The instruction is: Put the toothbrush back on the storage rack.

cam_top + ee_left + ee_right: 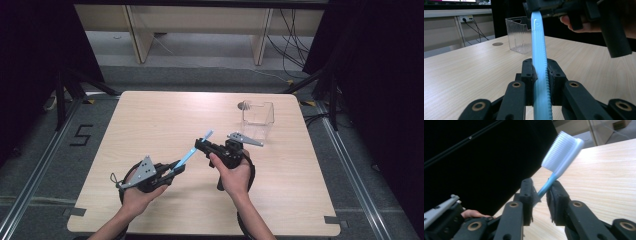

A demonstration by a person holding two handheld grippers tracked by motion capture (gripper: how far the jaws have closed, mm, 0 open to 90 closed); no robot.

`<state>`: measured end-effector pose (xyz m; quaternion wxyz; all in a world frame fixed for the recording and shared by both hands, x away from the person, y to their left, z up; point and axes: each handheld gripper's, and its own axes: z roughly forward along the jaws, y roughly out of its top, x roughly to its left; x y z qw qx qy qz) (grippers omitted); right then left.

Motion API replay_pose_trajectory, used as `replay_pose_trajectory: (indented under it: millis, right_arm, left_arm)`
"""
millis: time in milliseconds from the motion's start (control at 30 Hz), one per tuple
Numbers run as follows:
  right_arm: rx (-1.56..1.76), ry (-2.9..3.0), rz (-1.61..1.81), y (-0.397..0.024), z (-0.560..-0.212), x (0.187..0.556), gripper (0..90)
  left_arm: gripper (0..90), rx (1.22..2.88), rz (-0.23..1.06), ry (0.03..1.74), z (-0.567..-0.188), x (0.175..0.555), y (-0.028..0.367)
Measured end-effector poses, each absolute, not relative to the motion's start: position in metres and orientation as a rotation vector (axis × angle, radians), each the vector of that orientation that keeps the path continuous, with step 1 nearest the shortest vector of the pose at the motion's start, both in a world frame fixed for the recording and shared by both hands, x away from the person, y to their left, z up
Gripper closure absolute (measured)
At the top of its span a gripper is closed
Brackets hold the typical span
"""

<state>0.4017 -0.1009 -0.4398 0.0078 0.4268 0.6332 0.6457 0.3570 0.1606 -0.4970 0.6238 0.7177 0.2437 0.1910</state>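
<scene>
1. The blue toothbrush [192,152] is held clear above the table [150,120], spanning both grippers.
2. The left gripper [176,169] is clamped on the handle end.
3. The right gripper [200,145] has its jaws around the neck below the bristles; a slight gap shows, so firm grip cannot be confirmed.
4. The clear container [258,120] stands empty, well apart.
5. Judgement: a handover is midway, and placement, probably into the container, remains outstanding.

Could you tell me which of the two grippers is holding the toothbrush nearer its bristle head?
The right gripper: it grips the toothbrush just below the bristles. The left gripper clamps the handle end.
</scene>
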Motion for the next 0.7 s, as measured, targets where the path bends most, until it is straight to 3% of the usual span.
replay_pose_trajectory:
  millis: [200, 267, 400, 533, 700]
  right_arm:
    - [1.28, 2.023, 2.088, -0.097, -0.435, 0.4, 86.5]
    - [1.228, 2.045, 2.066, -0.095, -0.43, 0.399, 86.5]
    - [1.142, 2.047, 1.933, -0.102, -0.417, 0.397, 86.6]
    - [1.103, 2.031, 1.877, -0.109, -0.409, 0.397, 86.5]
    - [1.08, 2.04, 1.823, -0.113, -0.402, 0.395, 86.6]
  left_arm:
    - [74.2, 1.716, 0.401, 0.565, -0.504, 0.362, 0.153]
    - [66.0, 1.723, 0.38, 0.553, -0.503, 0.363, 0.151]
    - [58.5, 1.724, 0.373, 0.537, -0.493, 0.362, 0.156]
    - [58.8, 1.7, 0.381, 0.542, -0.478, 0.364, 0.163]
    - [70.6, 1.696, 0.409, 0.562, -0.461, 0.376, 0.164]
